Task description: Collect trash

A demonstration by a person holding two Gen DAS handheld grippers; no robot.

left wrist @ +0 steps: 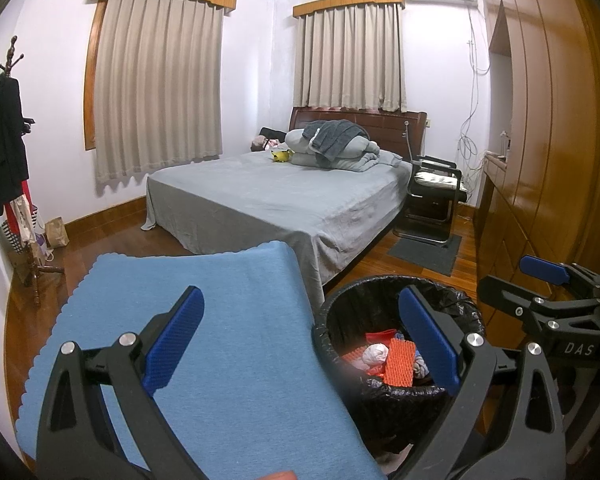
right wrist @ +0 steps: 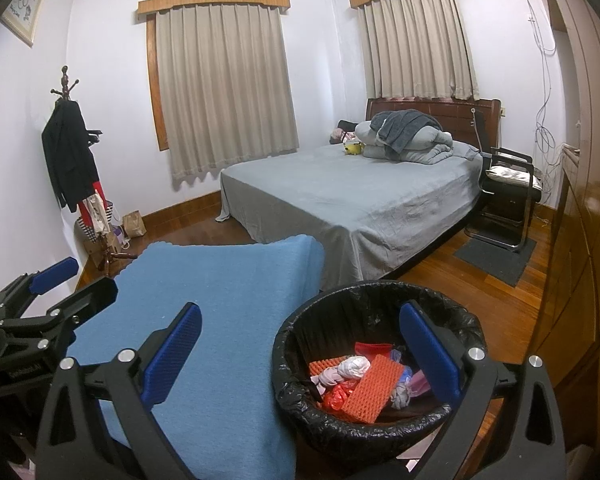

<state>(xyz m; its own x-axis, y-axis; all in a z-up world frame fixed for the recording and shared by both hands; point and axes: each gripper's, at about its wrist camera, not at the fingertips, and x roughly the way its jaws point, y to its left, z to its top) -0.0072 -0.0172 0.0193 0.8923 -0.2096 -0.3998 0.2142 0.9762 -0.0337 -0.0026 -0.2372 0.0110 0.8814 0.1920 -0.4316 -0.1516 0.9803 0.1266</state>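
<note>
A black bin (left wrist: pixel 364 304) (right wrist: pixel 340 312) with a black liner stands on the wooden floor, right of a table under a blue cloth (left wrist: pixel 220 312) (right wrist: pixel 228 292). Inside lie an orange foam net (left wrist: pixel 399 362) (right wrist: pixel 374 388), a crumpled white tissue (left wrist: pixel 375 354) (right wrist: pixel 354 367), a red wrapper (left wrist: pixel 380 338) (right wrist: pixel 372 348) and other scraps. My left gripper (left wrist: pixel 302 340) (right wrist: pixel 76 286) hangs open and empty over the cloth's right edge and the bin. My right gripper (right wrist: pixel 300 350) (left wrist: pixel 516 280) is open too, holding nothing, its right finger above the bin.
A bed with grey sheets (left wrist: pixel 284 196) fills the room's middle, bedding piled at its head. Beside it stand a black chair (left wrist: pixel 432 196) and a dark mat (left wrist: pixel 424 250). A coat stand (left wrist: pixel 8 152) and paper bag (left wrist: pixel 56 232) are left. Wooden wardrobes (left wrist: pixel 540 140) line the right.
</note>
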